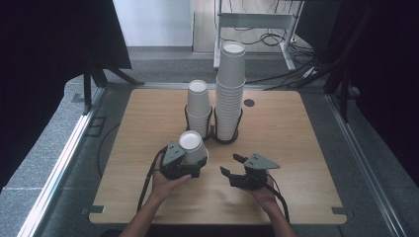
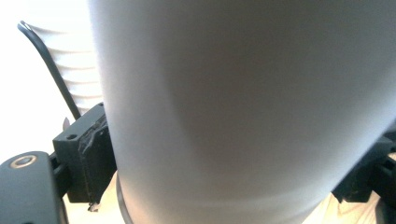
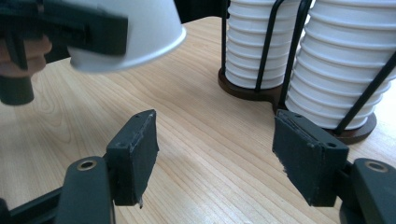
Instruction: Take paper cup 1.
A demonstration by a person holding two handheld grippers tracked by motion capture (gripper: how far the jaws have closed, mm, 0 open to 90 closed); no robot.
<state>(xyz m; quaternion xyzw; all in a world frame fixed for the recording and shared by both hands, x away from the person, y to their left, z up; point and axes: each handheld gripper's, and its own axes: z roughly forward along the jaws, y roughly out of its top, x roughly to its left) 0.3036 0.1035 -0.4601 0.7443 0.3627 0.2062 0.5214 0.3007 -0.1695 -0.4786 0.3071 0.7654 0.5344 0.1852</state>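
Two tongs noted: your left tongs (image 1: pixel 190 159) clenched a white paper cup (image 1: pixel 192 146) above the surface (image 1: pixel 296 148), your right tongs (image 3: pixel 215 154) stood released, nothing between them.

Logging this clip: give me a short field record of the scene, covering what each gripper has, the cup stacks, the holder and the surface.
left gripper: jaws shut on a white paper cup, upside down, carried in front of the stacks
right gripper: jaws open, nothing between them, low over the table
short stack: upside-down white cups, left ring of the holder
tall stack: upside-down white cups, right ring
holder: black wire uprights on a dark twin base
table: light wood
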